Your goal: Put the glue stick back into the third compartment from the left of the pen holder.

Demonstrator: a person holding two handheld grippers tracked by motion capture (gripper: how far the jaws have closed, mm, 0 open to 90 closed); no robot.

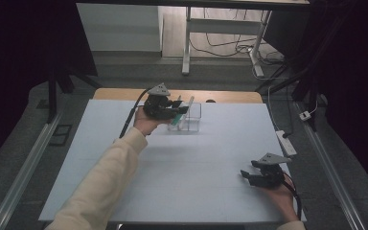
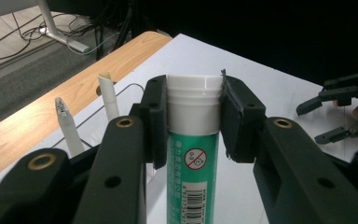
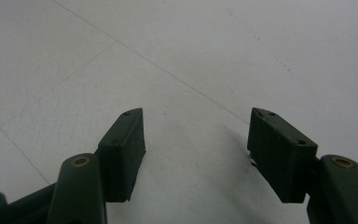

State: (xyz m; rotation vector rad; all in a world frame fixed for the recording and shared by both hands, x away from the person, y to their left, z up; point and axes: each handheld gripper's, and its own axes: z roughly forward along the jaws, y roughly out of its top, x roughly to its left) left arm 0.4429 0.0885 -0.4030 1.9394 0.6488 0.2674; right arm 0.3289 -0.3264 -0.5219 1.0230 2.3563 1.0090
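A green tube [image 2: 192, 182] with a white cap [image 2: 195, 108] is pinched at the cap by the left claw [image 1: 178, 110], both pads pressed against its sides. In the high view this claw is held over a clear plastic box [image 1: 191, 123] near the far edge of the white table [image 1: 187, 163] — the tube slants down into the box. Two white pen-like sticks [image 2: 67, 123] are seen standing just beside the tube. The right claw [image 1: 247, 176] is held well apart — low over the bare table near its right edge, jaws spread with nothing between them.
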